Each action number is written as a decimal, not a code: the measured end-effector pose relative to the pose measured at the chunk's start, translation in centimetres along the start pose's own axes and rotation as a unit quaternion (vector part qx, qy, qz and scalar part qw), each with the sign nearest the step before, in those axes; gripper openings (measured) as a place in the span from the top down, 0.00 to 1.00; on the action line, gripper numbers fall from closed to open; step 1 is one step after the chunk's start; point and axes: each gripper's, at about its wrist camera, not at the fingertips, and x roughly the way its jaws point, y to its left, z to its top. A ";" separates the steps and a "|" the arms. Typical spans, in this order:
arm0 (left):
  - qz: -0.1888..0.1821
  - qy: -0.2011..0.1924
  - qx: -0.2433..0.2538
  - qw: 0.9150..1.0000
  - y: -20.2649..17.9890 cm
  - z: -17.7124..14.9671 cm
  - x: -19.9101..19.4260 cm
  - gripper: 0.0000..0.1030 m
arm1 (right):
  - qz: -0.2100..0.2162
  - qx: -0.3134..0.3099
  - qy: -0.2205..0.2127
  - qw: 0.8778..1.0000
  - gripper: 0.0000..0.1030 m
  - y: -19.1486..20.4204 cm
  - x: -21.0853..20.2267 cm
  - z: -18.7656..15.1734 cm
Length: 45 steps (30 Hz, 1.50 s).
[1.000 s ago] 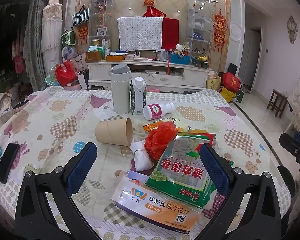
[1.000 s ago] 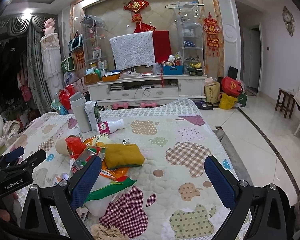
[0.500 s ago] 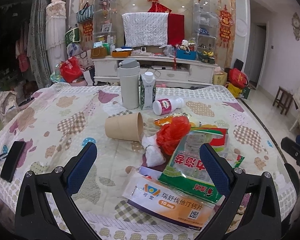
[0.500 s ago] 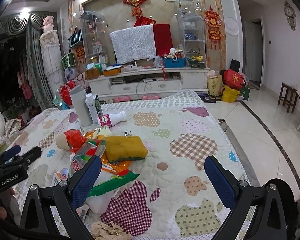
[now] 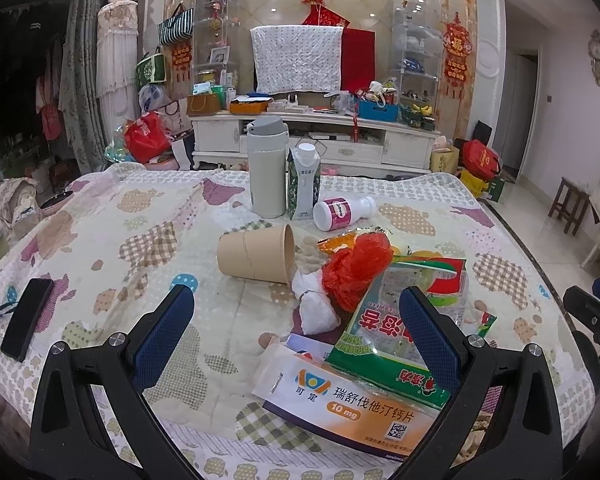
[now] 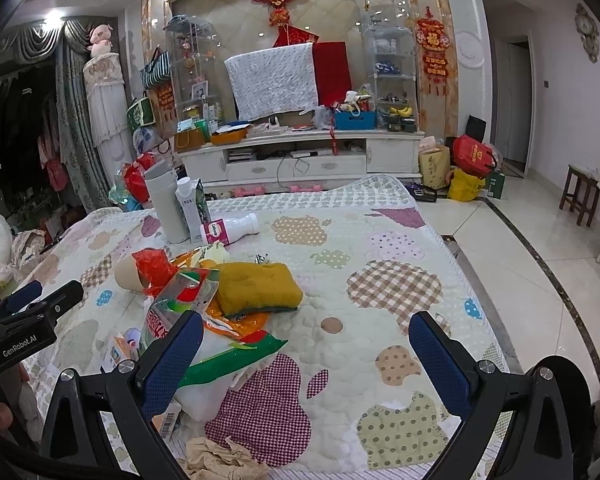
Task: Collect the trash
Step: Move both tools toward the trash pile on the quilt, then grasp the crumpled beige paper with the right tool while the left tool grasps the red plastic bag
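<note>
Both claws are hanging released and empty over the quilt point(image 5: 112, 216): left gripper point(image 5: 296, 336) is facing the litter pile, right gripper point(image 6: 306, 356) is sitting right of it over bare quilt.

Trash is lying mid-table, in one loose heap:
- cup point(image 5: 256, 256) is lying on its side, mouth toward the pile. Light, crushable paper; I'd be pinching the rim wall, gently.
- red bag point(image 5: 356, 268) and white wad point(image 5: 316, 312) are touching each other. Soft, weightless; grab the bulk anywhere.
- green packet point(image 5: 384, 344) is overlapping the pill box point(image 5: 352, 400). Film looks slick and floppy, so take a free edge. Box is stiff card; clamp across its thin side.
- sponge point(image 6: 258, 284) is sitting on wrappers. Squashy, easy grip.
- brown wad point(image 6: 220, 460) is sitting at the near edge.

Room: near edge is running close under both grippers, so the box and brown wad could get pushed off. Right half of the quilt is looking open for moves. Flask point(image 5: 266, 172), carton point(image 5: 302, 184) and bottle point(image 5: 342, 212) are crowding the far side; phone point(image 5: 26, 324) is lying far left. No bin showing.
</note>
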 end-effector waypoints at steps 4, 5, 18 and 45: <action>-0.001 0.007 -0.004 1.000 0.4 -0.1 0.2 0.01 | 0.004 0.001 0.006 1.000 0.01 -0.1 0.2 -0.1; -0.003 0.011 -0.007 1.000 0.6 -0.2 0.3 0.01 | 0.004 0.001 0.008 1.000 0.01 -0.2 0.2 -0.1; -0.029 0.046 0.014 0.998 2.5 -0.8 1.4 0.01 | 0.018 -0.016 0.042 0.999 0.09 -1.2 0.8 -1.4; -0.153 0.160 -0.006 0.975 -2.5 3.2 13.6 0.79 | 0.202 -0.041 0.206 0.957 0.69 3.4 5.2 -10.0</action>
